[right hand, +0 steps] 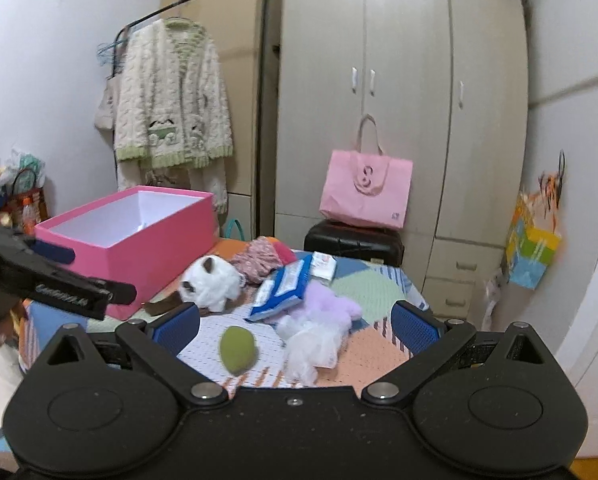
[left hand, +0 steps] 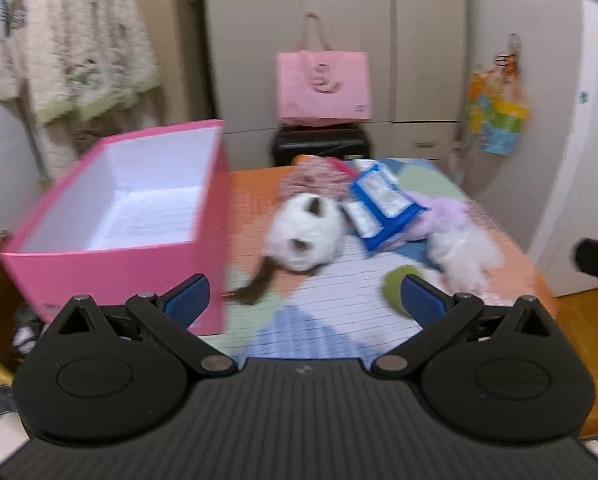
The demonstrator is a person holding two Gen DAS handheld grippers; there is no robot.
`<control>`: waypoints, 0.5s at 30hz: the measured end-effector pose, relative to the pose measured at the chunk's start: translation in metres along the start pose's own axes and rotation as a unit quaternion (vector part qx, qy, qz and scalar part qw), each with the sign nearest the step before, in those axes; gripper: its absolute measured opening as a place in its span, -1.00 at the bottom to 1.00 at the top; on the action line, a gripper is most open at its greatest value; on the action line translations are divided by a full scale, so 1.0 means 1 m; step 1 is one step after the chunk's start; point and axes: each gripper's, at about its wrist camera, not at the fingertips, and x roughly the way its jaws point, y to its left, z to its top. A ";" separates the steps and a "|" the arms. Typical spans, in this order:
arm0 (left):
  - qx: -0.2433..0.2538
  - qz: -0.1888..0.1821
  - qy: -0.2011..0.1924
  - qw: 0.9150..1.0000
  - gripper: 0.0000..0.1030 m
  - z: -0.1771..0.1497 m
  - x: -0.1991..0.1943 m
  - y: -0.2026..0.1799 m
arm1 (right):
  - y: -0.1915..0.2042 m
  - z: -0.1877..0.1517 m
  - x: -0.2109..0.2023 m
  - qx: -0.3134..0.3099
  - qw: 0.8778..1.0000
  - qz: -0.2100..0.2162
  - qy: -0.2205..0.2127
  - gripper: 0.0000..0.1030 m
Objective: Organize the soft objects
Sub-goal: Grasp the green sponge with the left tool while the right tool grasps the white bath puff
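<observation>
A pink box (left hand: 115,248) (right hand: 139,256) with a white inside stands open and holds nothing on the left of the patchwork table (left hand: 311,312) (right hand: 371,288). Right of it lie a white plush cat (left hand: 305,236) (right hand: 215,284), a pink patterned cloth (left hand: 311,176) (right hand: 259,260), a blue wipes pack (left hand: 383,204) (right hand: 285,288), a lilac and white fluffy toy (left hand: 459,244) (right hand: 319,332) and a green ball (left hand: 397,286) (right hand: 238,350). My left gripper (left hand: 307,300) hangs open over the table's near edge. My right gripper (right hand: 295,326) is open too, above the ball.
A pink tote bag (left hand: 323,88) (right hand: 367,190) rests on a black case (right hand: 353,242) behind the table, before a beige wardrobe (right hand: 403,92). A cream cardigan (right hand: 171,100) hangs on a rack at left. A colourful bag (right hand: 533,248) hangs on the right wall.
</observation>
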 end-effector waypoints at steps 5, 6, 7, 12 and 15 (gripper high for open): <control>0.025 -0.040 0.003 0.999 1.00 -0.002 0.030 -0.025 | -0.027 -0.014 0.027 0.022 1.000 0.013 0.016 0.97; 0.028 -0.048 0.004 0.998 0.98 -0.002 0.035 -0.028 | -0.030 -0.016 0.033 0.022 1.000 0.013 0.019 0.92; 0.029 -0.060 0.004 0.998 0.98 -0.002 0.041 -0.031 | -0.033 -0.019 0.039 0.020 0.999 0.012 0.022 0.89; 0.023 -0.099 0.021 0.995 0.88 -0.007 0.069 -0.039 | -0.037 -0.030 0.065 -0.001 0.999 0.024 0.036 0.75; 0.033 -0.094 0.028 0.995 0.68 -0.012 0.083 -0.041 | -0.039 -0.036 0.081 -0.002 0.998 0.043 0.044 0.67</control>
